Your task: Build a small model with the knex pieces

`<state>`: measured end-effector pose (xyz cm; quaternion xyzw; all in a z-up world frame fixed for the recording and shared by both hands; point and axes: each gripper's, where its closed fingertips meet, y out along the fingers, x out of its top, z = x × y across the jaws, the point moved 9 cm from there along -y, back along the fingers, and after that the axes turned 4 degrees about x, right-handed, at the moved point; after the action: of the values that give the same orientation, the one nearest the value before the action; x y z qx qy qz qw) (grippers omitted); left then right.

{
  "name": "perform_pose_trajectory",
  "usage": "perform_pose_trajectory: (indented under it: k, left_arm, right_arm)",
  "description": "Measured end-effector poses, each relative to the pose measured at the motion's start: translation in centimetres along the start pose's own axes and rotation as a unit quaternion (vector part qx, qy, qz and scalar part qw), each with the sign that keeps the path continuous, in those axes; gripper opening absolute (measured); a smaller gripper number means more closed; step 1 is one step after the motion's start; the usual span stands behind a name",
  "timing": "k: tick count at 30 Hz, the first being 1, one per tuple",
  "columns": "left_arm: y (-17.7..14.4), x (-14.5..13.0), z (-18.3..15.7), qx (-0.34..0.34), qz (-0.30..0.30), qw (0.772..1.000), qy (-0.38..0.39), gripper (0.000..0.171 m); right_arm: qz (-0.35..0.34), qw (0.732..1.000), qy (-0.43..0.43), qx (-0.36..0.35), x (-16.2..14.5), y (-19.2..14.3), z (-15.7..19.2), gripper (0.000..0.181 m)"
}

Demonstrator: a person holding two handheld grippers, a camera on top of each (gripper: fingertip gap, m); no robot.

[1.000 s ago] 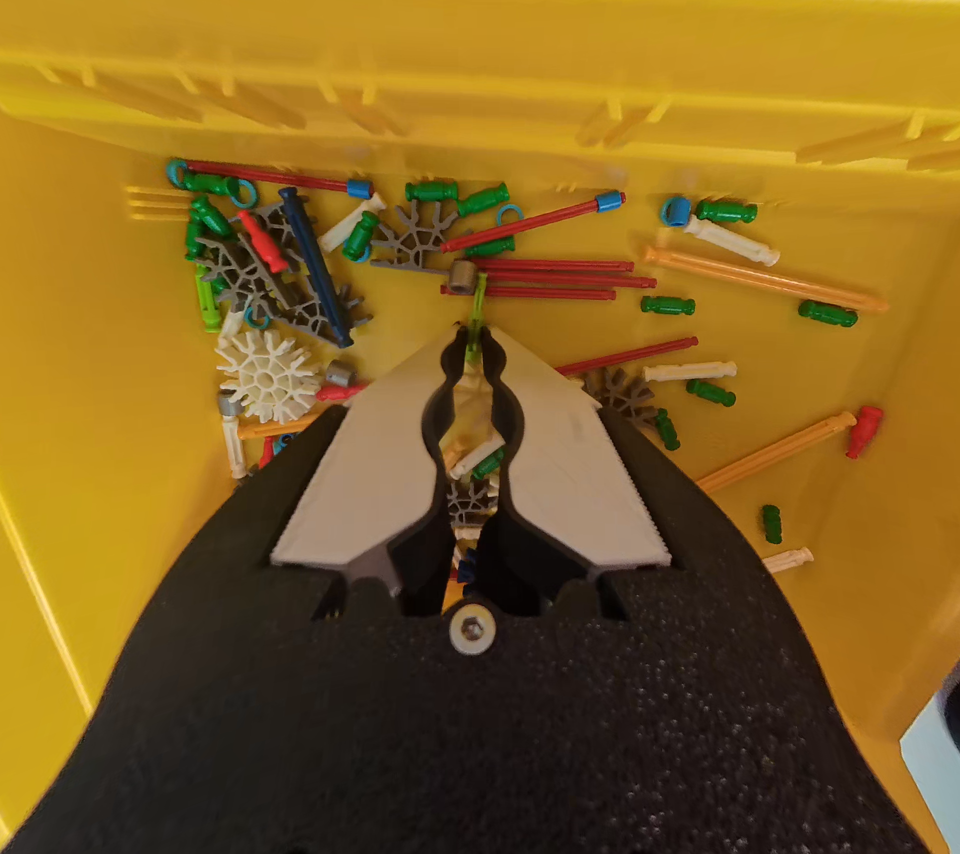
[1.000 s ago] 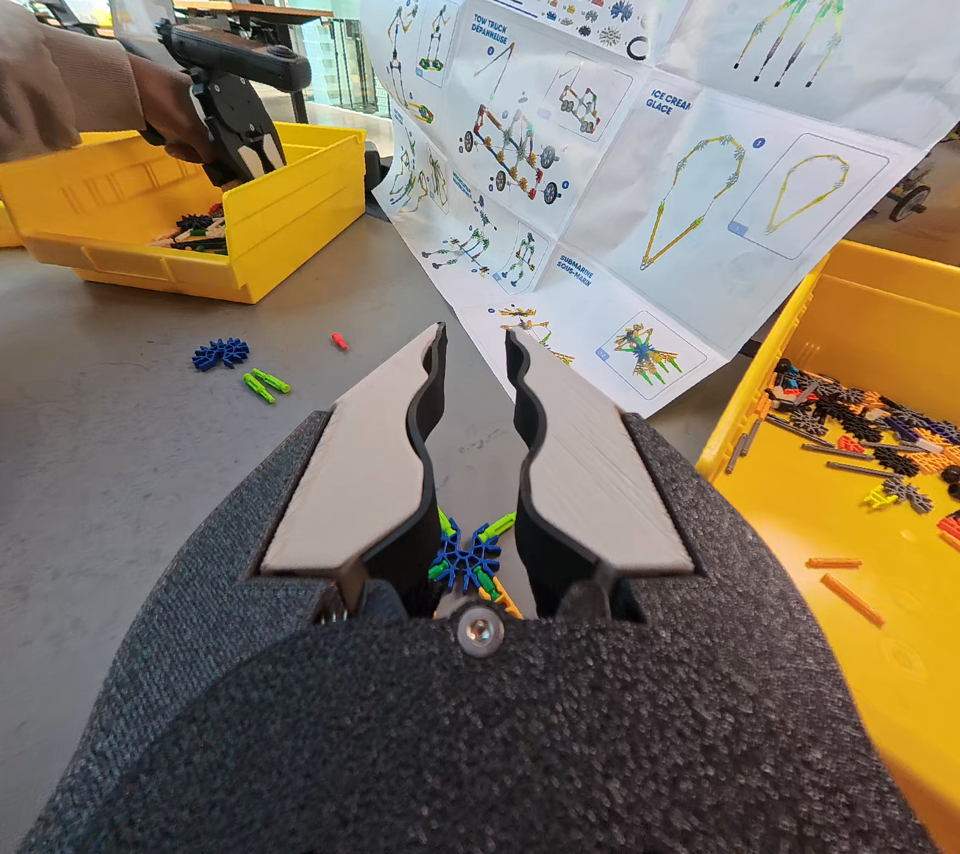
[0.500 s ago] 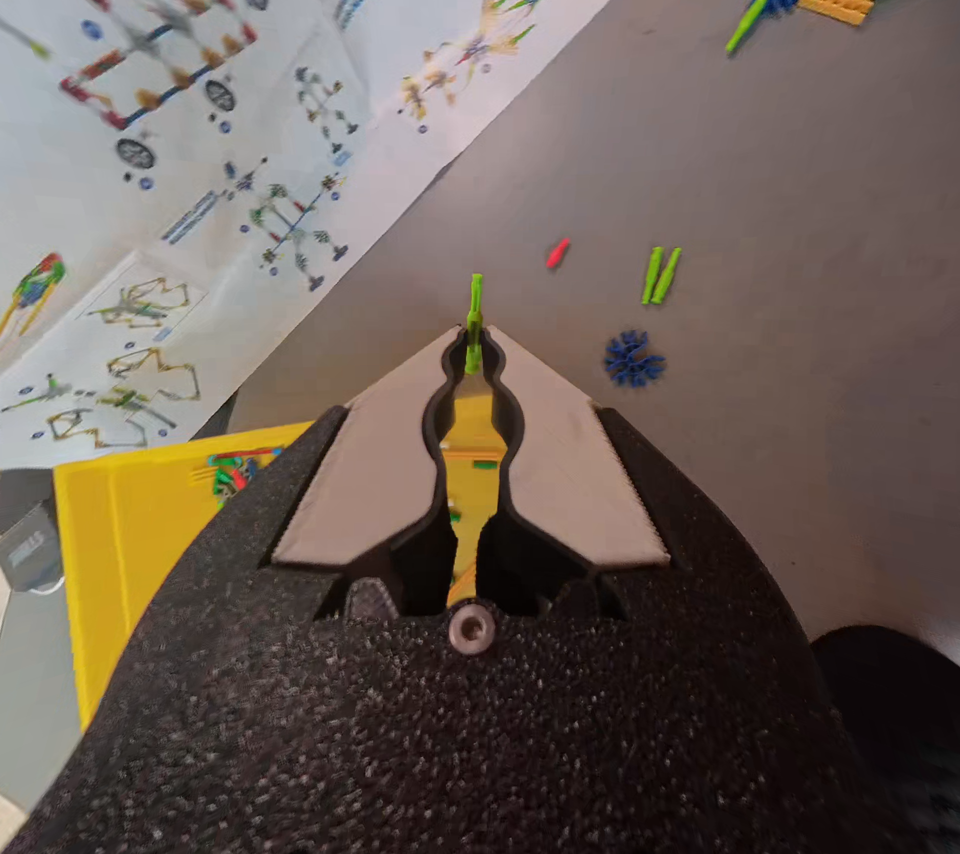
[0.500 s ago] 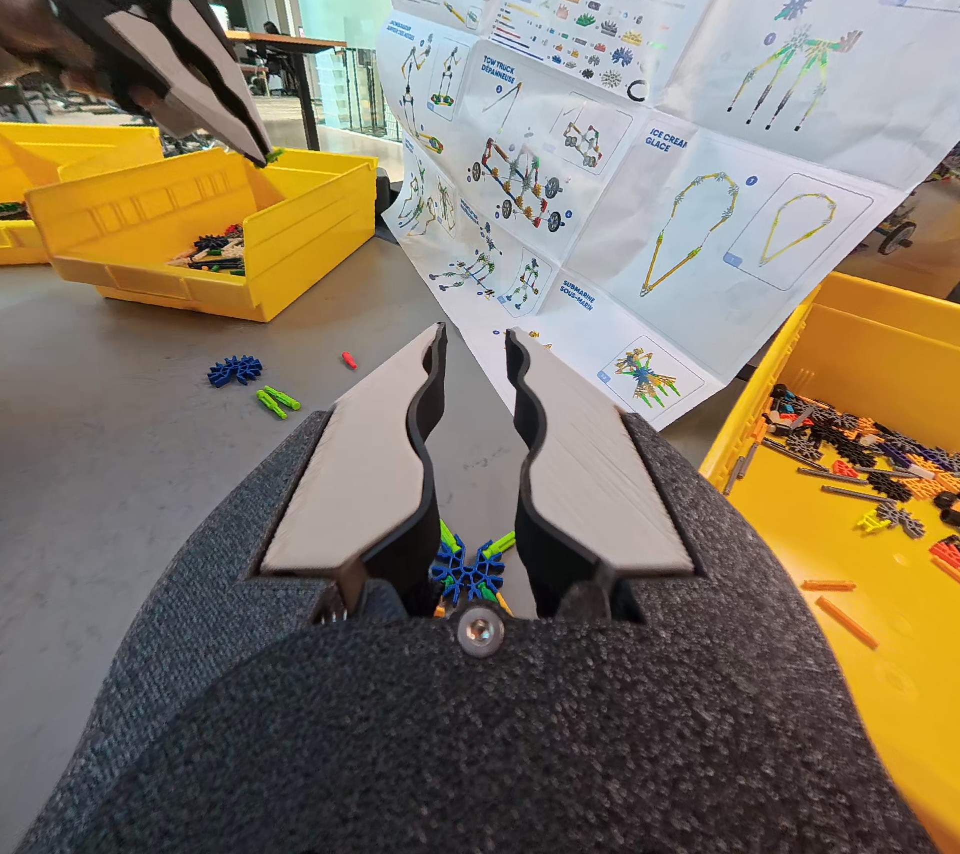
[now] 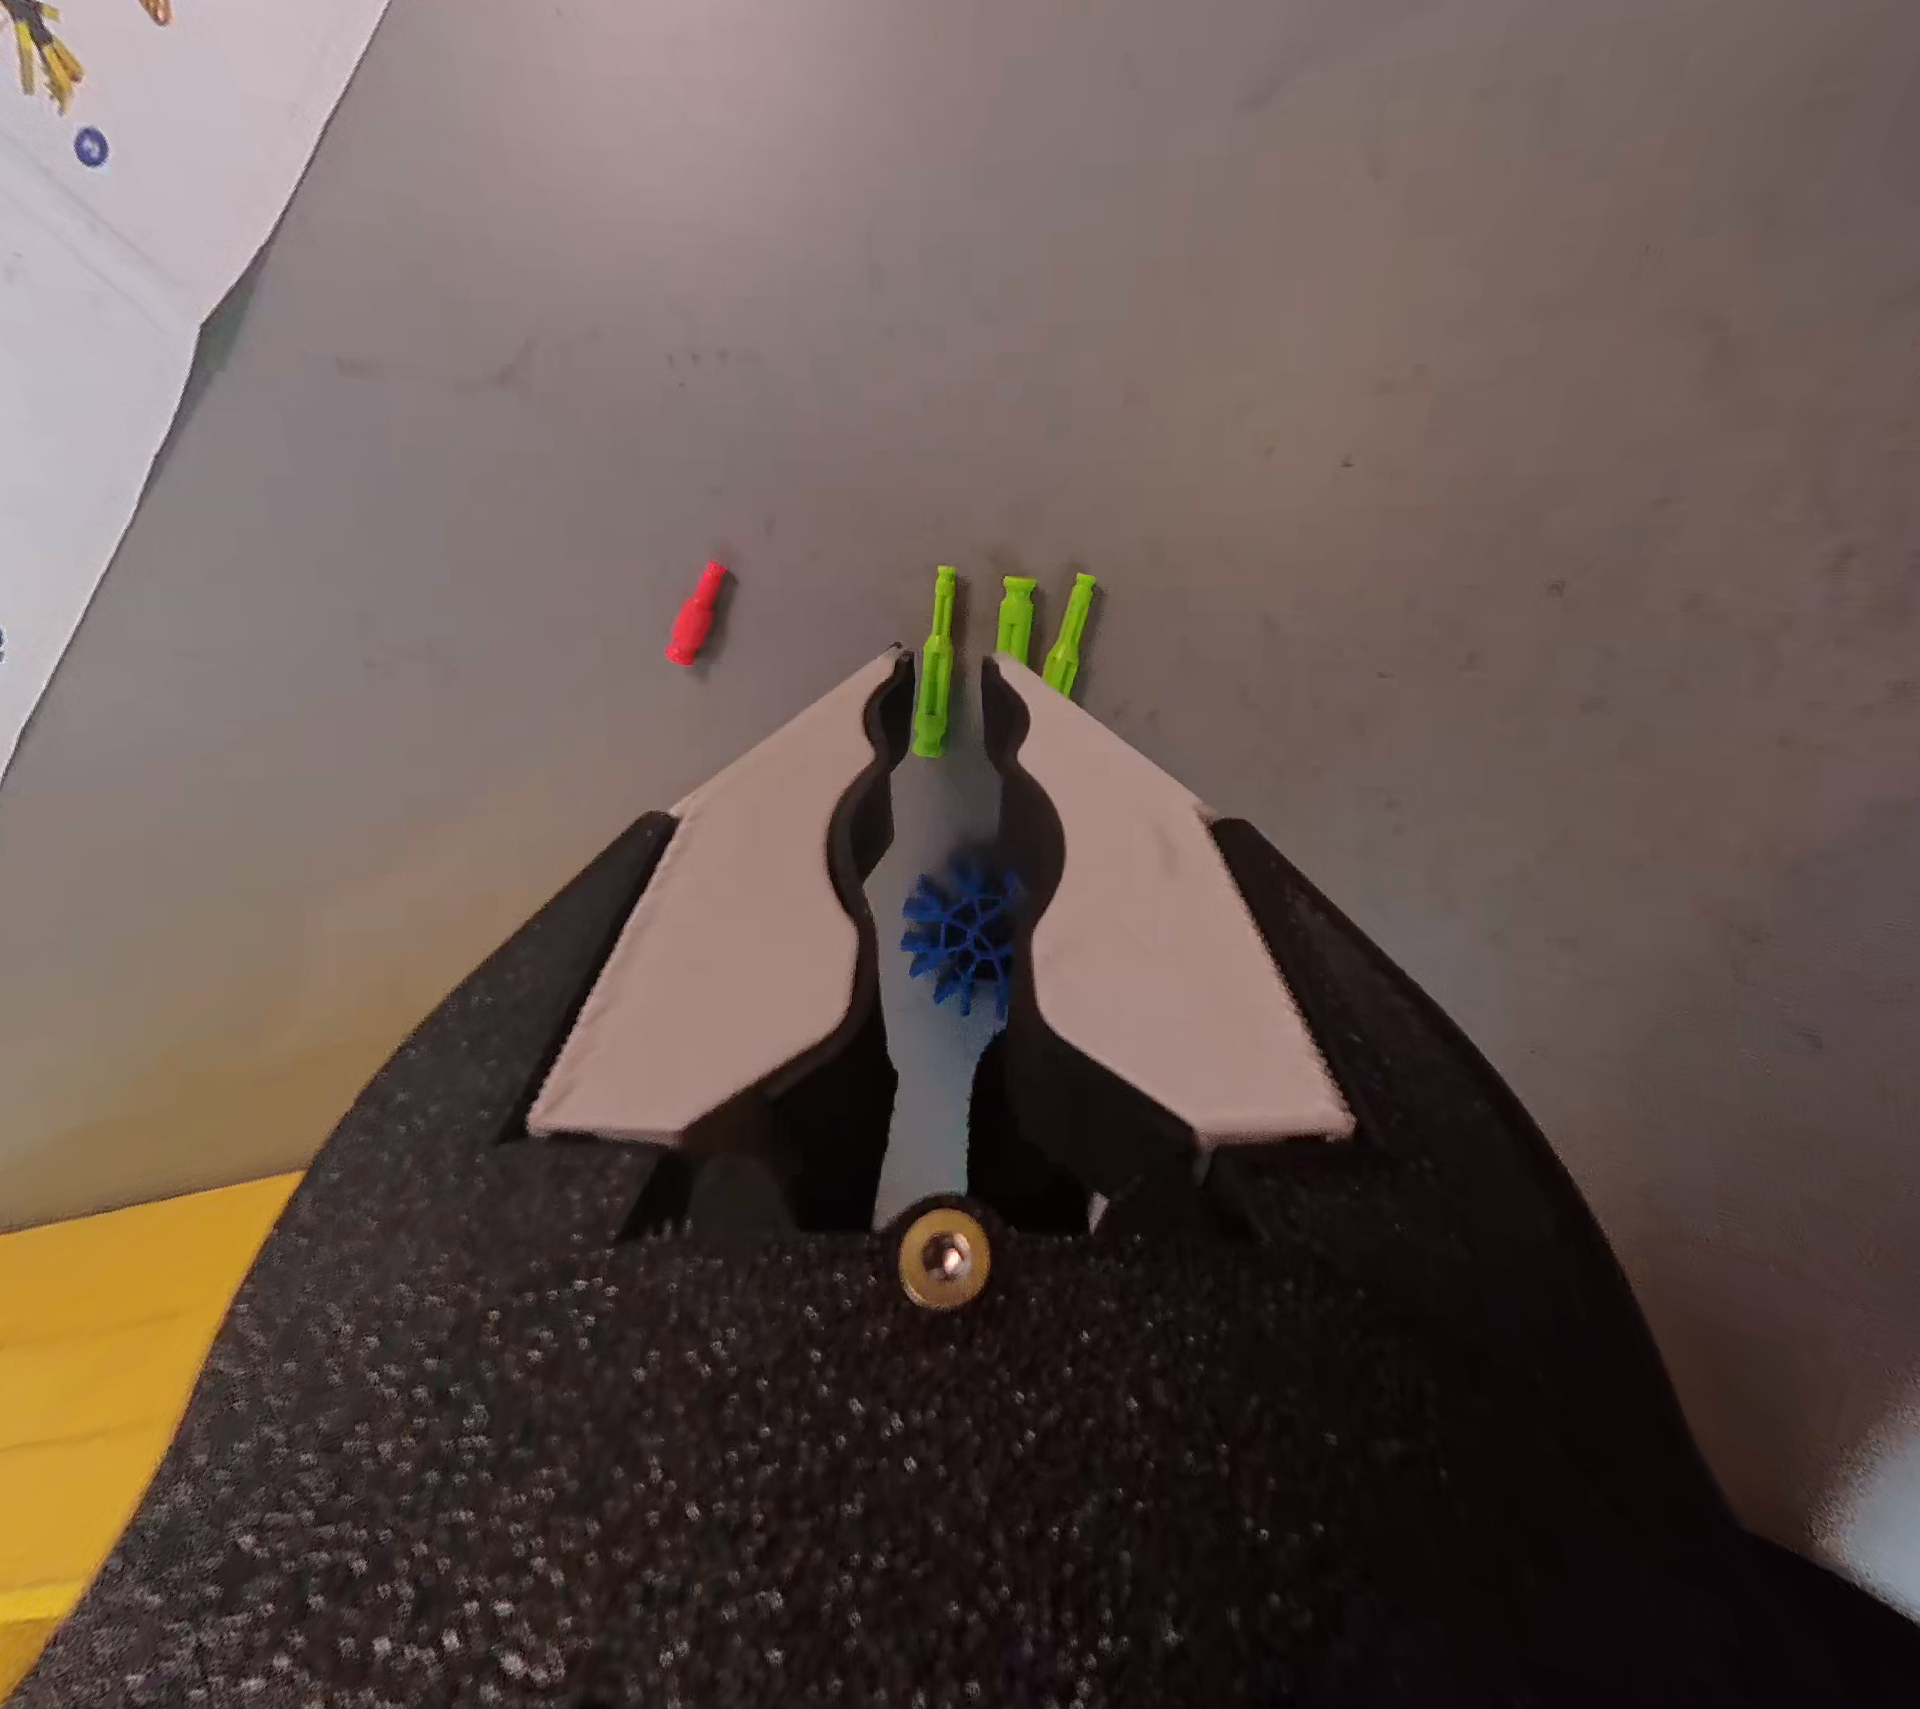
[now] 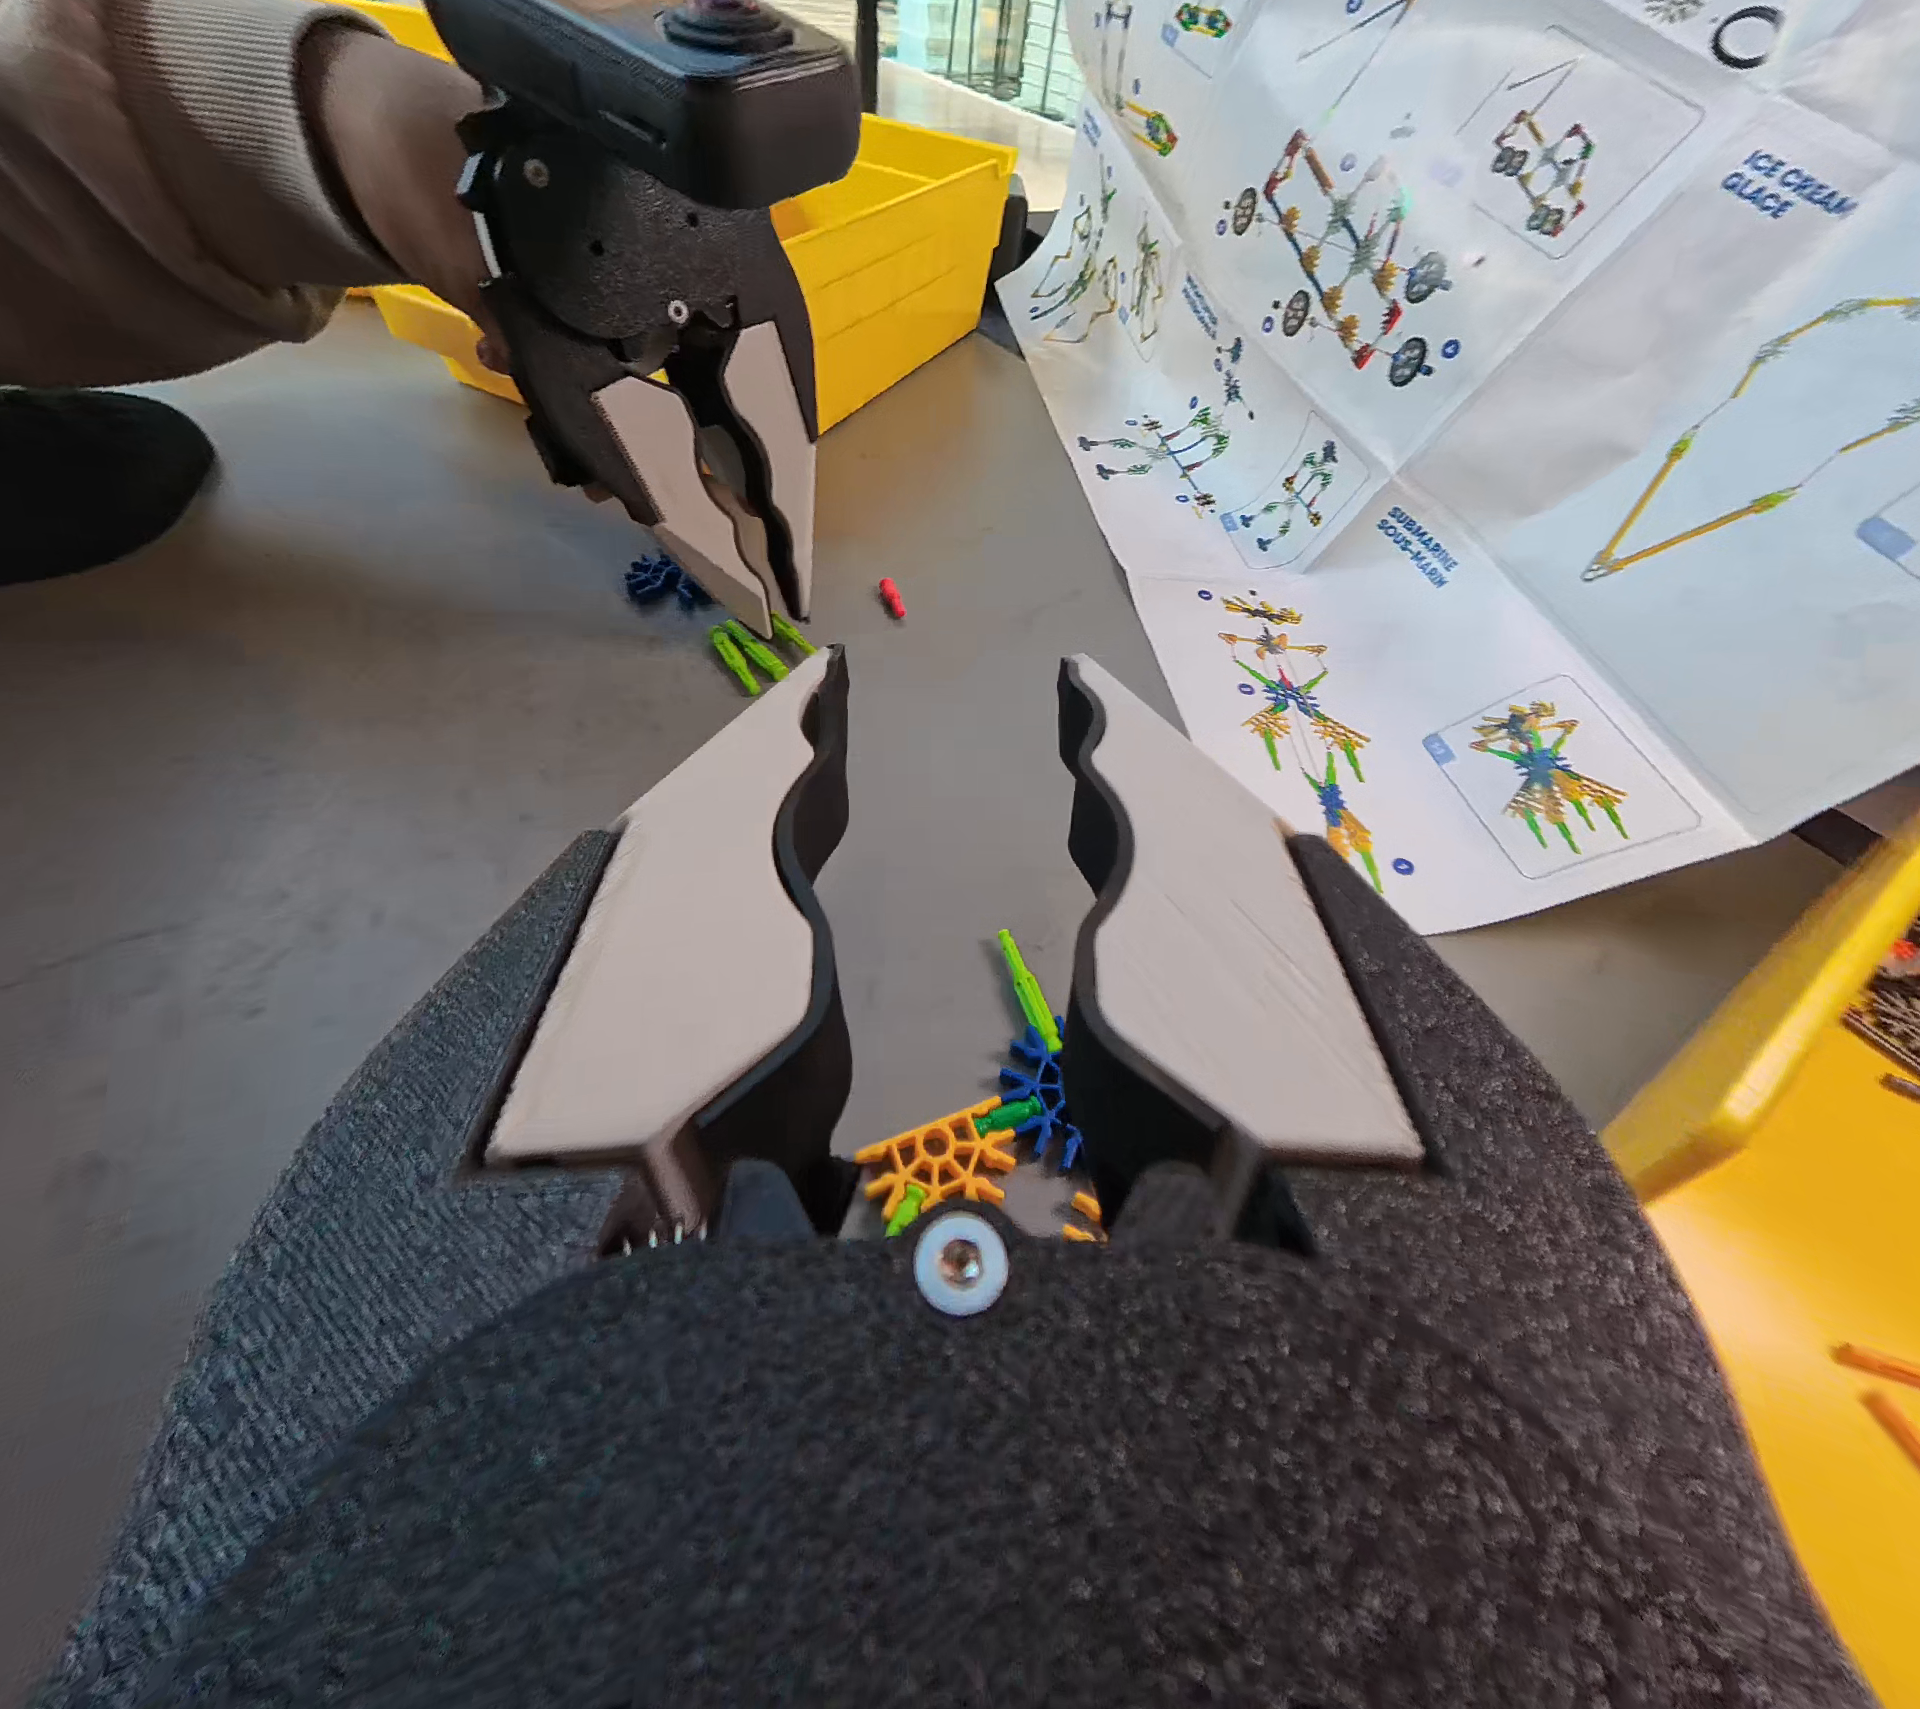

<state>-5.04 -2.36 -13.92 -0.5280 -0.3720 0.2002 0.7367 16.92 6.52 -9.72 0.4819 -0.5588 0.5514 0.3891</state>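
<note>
Here the left tool (image 5: 940, 672) (tips parted) straddles a lime-green rod (image 5: 935, 672); right tool (image 6: 951, 672) gapes.

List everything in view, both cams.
rods: 3, light green, on table side by side; one lies between the left fingertips, apart from them
peg: 1, red, on table left of rods
connector: 1, blue, on table under left gripper
assembly: 1, orange, blue and green, on table under right gripper
bins: 2, yellow, one behind left gripper, one at far right
sheet: 1, white, printed, propped up at table's back
table: 1, grey
sleeve: 1, tan, behind left gripper
left gripper: open narrowly, tips by the rods
right gripper: open wide, empty
</note>
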Motion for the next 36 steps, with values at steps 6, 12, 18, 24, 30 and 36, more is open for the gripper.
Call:
perform_pose_trajectory:
  k: [6, 12, 18, 24, 30, 36]
  left_arm:
    - [-7.5, -0.2, 2.3, 0.055, -0.146, 0.987, -0.032, 0.017]
    - [-17.0, -7.4, 13.9, 0.226, -0.161, 0.944, -0.180, 0.023]
    - [-14.7, -15.7, 22.9, 0.230, -0.038, 0.923, -0.306, 0.032]
    - [-7.8, -18.1, 25.8, 0.208, 0.020, 0.910, -0.358, 0.019]
    - [-4.0, -18.9, 26.6, 0.204, 0.016, 0.867, -0.454, 0.000]
    - [-2.3, -19.9, 25.8, 0.203, 0.052, 0.875, -0.436, 0.006]
  right_arm:
    - [0.005, 0.998, -0.006, 0.062, 0.1, 0.6, 1.4, 0.066]
    - [-0.002, 0.998, -0.007, 0.061, 0.3, 0.7, 1.6, 0.081]
    - [0.004, 0.998, -0.011, 0.056, 0.1, 1.0, 1.6, 0.080]
    - [0.009, 0.998, -0.020, 0.056, -0.4, 1.2, 1.6, 0.070]
    - [0.006, 0.998, -0.024, 0.059, -0.5, 1.2, 1.7, 0.065]
    - [0.005, 0.998, -0.032, 0.057, -0.3, 1.1, 1.8, 0.063]
